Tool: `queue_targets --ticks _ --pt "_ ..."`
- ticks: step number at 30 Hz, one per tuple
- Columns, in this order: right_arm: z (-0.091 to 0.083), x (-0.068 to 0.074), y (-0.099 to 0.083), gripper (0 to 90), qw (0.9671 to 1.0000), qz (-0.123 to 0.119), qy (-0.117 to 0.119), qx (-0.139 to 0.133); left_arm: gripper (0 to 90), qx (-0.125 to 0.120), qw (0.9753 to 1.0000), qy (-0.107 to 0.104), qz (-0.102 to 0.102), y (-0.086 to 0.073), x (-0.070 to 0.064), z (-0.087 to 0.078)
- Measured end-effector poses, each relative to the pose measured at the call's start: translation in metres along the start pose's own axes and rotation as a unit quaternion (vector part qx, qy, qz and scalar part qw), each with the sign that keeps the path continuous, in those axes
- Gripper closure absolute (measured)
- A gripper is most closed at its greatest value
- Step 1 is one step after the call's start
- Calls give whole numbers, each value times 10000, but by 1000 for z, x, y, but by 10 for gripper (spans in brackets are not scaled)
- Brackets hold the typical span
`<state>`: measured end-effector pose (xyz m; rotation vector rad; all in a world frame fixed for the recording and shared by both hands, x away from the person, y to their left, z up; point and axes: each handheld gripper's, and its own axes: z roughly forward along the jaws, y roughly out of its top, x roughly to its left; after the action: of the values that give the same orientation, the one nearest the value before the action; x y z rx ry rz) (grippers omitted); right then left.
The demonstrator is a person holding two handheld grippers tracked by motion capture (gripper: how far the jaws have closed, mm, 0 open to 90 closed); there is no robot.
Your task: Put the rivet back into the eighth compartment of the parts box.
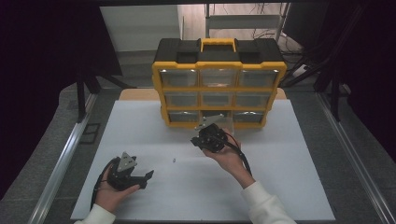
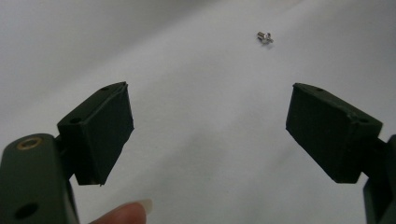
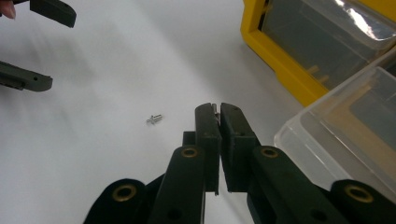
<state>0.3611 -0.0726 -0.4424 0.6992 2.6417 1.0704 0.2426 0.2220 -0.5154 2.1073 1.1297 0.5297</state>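
A small silver screw lies on the white table top between my two grippers; it also shows in the left gripper view and the right gripper view. My left gripper rests low at the front left, jaws wide apart and holding nothing. It points toward the screw. My right gripper hovers in front of the organiser's bottom row. Its jaws are shut, and a tiny metal piece, apparently another screw, is pinched at their tips.
A yellow and black drawer organiser stands at the back middle of the table. One clear drawer of its bottom row is pulled out, just right of my right gripper. The left gripper shows far off in the right gripper view.
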Motion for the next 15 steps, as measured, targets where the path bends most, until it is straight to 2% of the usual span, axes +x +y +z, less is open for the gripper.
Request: queue_targets --ticks 10,15 --pt "-9 -3 2 858 9999 52 -37 -124 153 -1 10000 -3 12 0 0 0" --pt "-18 -9 2 858 9996 107 -99 -245 153 3 10000 -3 18 0 0 0"
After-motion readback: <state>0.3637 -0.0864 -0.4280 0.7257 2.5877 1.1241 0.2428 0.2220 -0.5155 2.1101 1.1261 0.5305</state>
